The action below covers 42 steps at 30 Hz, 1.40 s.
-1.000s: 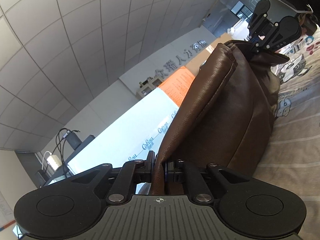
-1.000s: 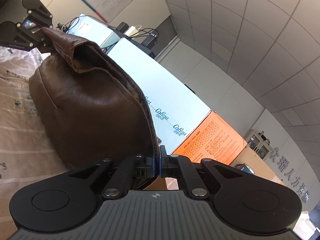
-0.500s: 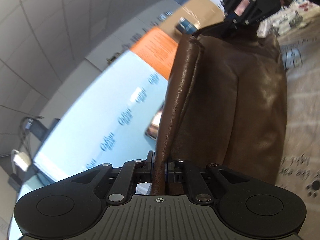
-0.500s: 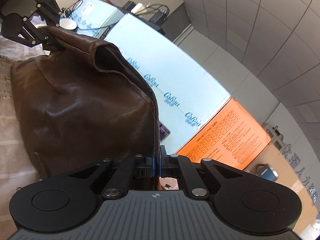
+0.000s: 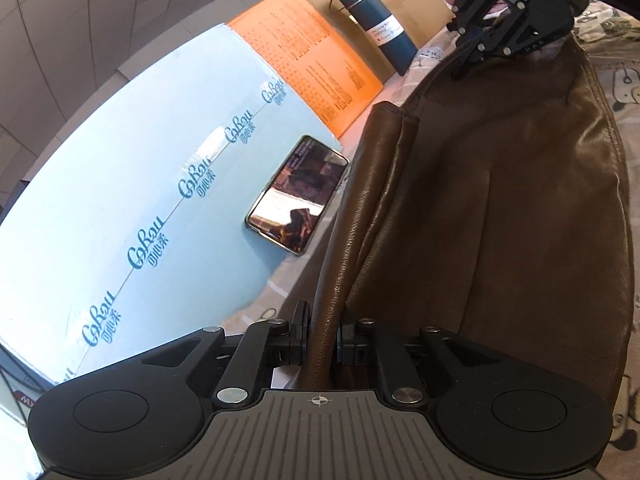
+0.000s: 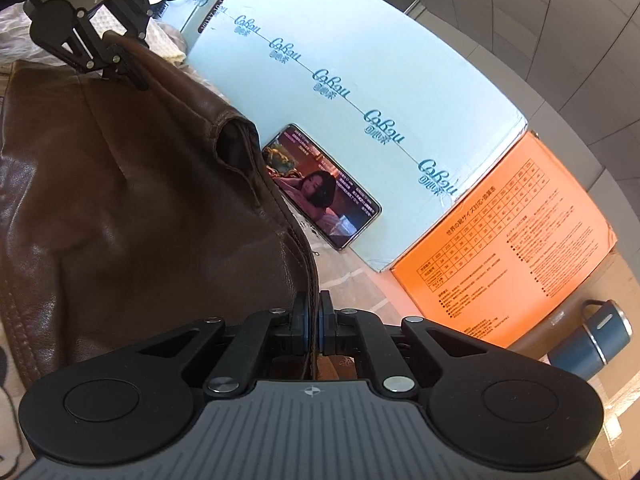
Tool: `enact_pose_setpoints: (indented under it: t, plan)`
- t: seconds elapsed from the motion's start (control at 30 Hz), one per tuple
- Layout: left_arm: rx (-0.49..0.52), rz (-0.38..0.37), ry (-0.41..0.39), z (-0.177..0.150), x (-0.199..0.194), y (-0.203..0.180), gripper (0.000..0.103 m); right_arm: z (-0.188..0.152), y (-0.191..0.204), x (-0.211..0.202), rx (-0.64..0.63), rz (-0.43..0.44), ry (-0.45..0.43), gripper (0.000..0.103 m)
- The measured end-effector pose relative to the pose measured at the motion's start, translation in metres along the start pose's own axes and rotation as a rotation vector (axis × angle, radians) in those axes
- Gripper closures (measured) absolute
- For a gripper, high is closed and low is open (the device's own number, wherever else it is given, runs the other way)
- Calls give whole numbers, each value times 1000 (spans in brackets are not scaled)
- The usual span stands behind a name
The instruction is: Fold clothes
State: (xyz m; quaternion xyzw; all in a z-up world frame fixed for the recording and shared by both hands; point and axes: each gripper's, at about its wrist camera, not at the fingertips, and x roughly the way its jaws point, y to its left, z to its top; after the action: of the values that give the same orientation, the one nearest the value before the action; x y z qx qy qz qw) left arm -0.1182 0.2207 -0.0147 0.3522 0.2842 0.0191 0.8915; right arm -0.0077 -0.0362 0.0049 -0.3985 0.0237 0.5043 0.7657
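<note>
Left wrist view first: at the bottom centre of the frame my left gripper (image 5: 322, 336) has a thick rolled edge of the brown leather jacket (image 5: 500, 208) between its pads, and the jaws are opening around that fold — the leather still fills the gap and touches both pads. From there the jacket runs up the right half of the frame, draped over a printed sheet (image 5: 624, 92). At the upper right my right gripper (image 5: 470, 58) pinches the far edge of the same jacket.

Left of the jacket, a phone (image 5: 298, 196) with a lit screen leans on a pale blue box (image 5: 132, 184); beyond it stand an orange box (image 5: 316, 52) and a dark blue flask (image 5: 376, 26).

Right wrist view: at bottom centre my right fingers are clenched on a thin seamed edge of the jacket. The leather fills the left half of the frame — up to my left gripper in the upper left corner, gripping its bunched far edge. The phone, blue box, orange box and flask lie to the right.
</note>
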Motion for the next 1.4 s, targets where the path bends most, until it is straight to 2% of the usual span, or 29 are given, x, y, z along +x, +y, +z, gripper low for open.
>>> enact_pose_setpoints:
  t: [0.07, 0.13, 0.17, 0.2, 0.27, 0.4, 0.53, 0.6, 0.7, 0.77, 0.9, 0.97, 1.1, 1.17, 1.3, 1.4]
  plan:
    - [-16, -2, 7, 2, 11, 6, 81, -4, -2, 3, 21, -5, 10, 99]
    - [-44, 39, 6, -1, 18, 9, 63, -8, -5, 6, 43, -11, 20, 95]
    - [-67, 67, 4, -3, 21, 12, 47, -10, -7, 7, 56, -15, 26, 87]
    - [-101, 93, -4, -6, 21, 16, 37, -13, -10, 7, 73, -21, 28, 75]
    - [-202, 134, -22, -12, 19, 29, 33, -16, -18, 5, 122, -37, 23, 57]
    - [-400, 236, -35, -24, 8, 50, 31, -21, -37, -5, 240, -92, -3, 46]
    - [-610, 287, -71, -30, -19, 61, 28, -26, -54, -34, 391, -178, -58, 34]
    - [-673, 311, -95, -32, -39, 55, 17, -27, -53, -56, 453, -226, -97, 22]
    - [-769, 315, -128, -37, -69, 42, 12, -28, -42, -82, 515, -294, -158, 6]
    - [-831, 293, -153, -38, -84, 30, 10, -31, -32, -98, 582, -317, -167, 3]
    - [-984, 217, -162, -41, -98, 14, 7, -42, -14, -124, 702, -279, -165, 3]
    - [-1044, 159, -158, -43, -96, 9, 6, -46, -8, -134, 741, -288, -153, 3]
    - [-1065, 147, -106, -45, -86, 8, 6, -58, -9, -139, 847, -334, -114, 3]
    - [-1078, 128, -111, -47, -86, 6, 6, -67, -15, -138, 922, -338, -102, 3]
    - [-1115, 94, -123, -55, -81, 2, 6, -81, -30, -128, 1057, -289, -90, 3]
    - [-1163, 67, -111, -63, -75, 3, 6, -81, -45, -115, 1094, -267, -84, 5]
